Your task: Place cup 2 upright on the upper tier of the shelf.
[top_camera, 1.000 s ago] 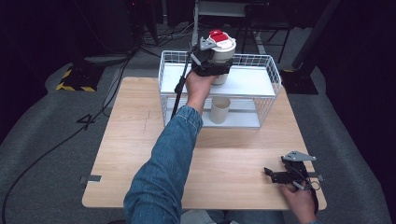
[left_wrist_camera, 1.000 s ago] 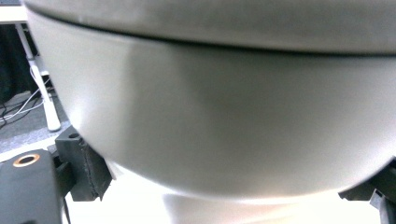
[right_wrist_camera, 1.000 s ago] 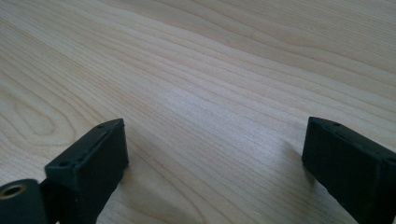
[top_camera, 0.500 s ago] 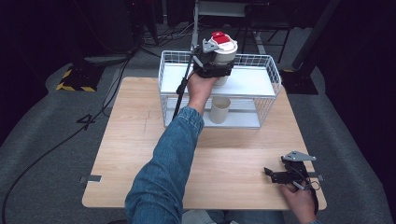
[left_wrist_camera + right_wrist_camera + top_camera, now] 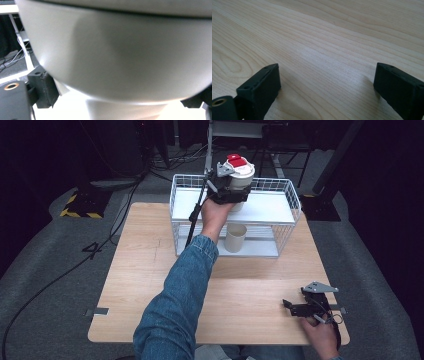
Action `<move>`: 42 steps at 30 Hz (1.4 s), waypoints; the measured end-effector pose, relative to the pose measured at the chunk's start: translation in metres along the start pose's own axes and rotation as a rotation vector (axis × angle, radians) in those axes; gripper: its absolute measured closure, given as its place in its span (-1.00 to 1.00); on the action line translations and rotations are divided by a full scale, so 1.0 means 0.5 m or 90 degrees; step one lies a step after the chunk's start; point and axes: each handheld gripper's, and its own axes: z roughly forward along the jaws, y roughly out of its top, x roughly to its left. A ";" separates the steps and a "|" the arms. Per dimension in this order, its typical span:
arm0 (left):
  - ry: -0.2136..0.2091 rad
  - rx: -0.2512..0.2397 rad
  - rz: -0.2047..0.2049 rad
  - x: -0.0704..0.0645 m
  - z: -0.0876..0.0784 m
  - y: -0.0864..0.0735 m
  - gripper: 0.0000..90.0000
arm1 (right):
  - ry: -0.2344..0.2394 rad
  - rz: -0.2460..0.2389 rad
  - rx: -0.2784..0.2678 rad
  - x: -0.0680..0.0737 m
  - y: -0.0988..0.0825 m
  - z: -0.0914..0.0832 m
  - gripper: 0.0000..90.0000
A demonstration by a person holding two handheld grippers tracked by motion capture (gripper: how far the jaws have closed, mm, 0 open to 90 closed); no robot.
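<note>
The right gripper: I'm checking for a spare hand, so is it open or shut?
Open. The right gripper has its fingers apart with bare table between them.

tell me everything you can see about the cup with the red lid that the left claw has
The cup is off-white, smooth and plastic-looking, wider at the top, with a white lid bearing a red flap. It stands upright over the top shelf of the white wire rack, gripped at its sides by the left claw. Whether its base rests on the shelf cannot be told. In the left gripper view its pale wall looms close and blurred.
</note>
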 end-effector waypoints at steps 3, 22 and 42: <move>0.001 0.005 -0.006 0.003 -0.001 0.000 -0.89 | 0.000 0.000 0.000 0.000 0.000 0.000 -0.84; -0.005 -0.024 0.005 -0.008 -0.124 0.003 -0.96 | 0.000 -0.001 0.001 -0.001 0.000 0.000 -0.83; -0.026 -0.025 0.047 -0.061 -0.291 -0.039 -0.95 | 0.023 -0.018 0.003 -0.003 0.005 0.005 -0.85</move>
